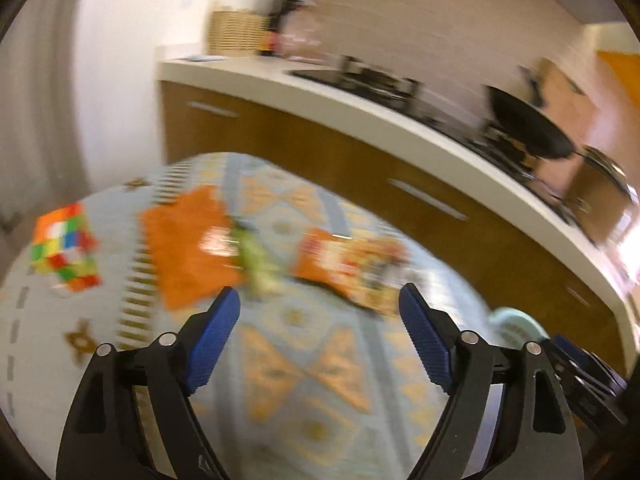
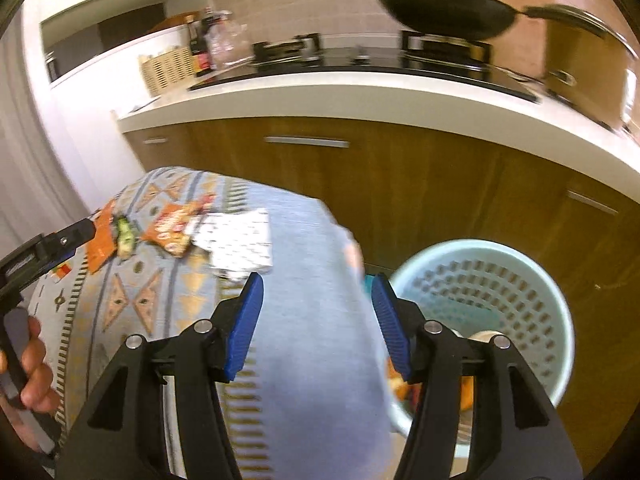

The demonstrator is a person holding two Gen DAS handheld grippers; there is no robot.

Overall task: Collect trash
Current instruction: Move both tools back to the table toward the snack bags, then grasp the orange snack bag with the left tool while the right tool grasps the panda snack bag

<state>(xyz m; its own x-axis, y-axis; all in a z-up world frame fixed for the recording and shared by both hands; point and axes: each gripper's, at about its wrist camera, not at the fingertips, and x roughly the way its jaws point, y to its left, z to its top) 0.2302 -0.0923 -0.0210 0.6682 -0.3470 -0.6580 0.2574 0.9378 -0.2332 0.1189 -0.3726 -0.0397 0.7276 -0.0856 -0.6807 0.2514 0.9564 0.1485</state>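
So both my grippers are over the round table (image 2: 304, 320) with the patterned cloth, and both views are pretty blurry. My left gripper (image 1: 319, 300) has its jaws spread wide with nothing between them, just cloth underneath. Ahead of it on the table I've got the trash: an orange wrapper (image 1: 184, 240), a crumpled green bit (image 1: 256, 260) touching its right edge, and a snack bag (image 1: 352, 272) just right of that. A Rubik's cube (image 1: 64, 248) sits off to the left, well apart from the wrappers. My right gripper (image 2: 317, 286) is partly open and empty too, hanging over the table edge. From that side I can also see a white patterned packet (image 2: 240, 244) lying next to the snack bag. The mint bin (image 2: 500, 300) stands on the floor just right of the table, below the counter (image 2: 360, 92), with some orange stuff already in it, half hidden behind my right finger. A hand (image 2: 30, 372) holds the left gripper's handle at the far left.
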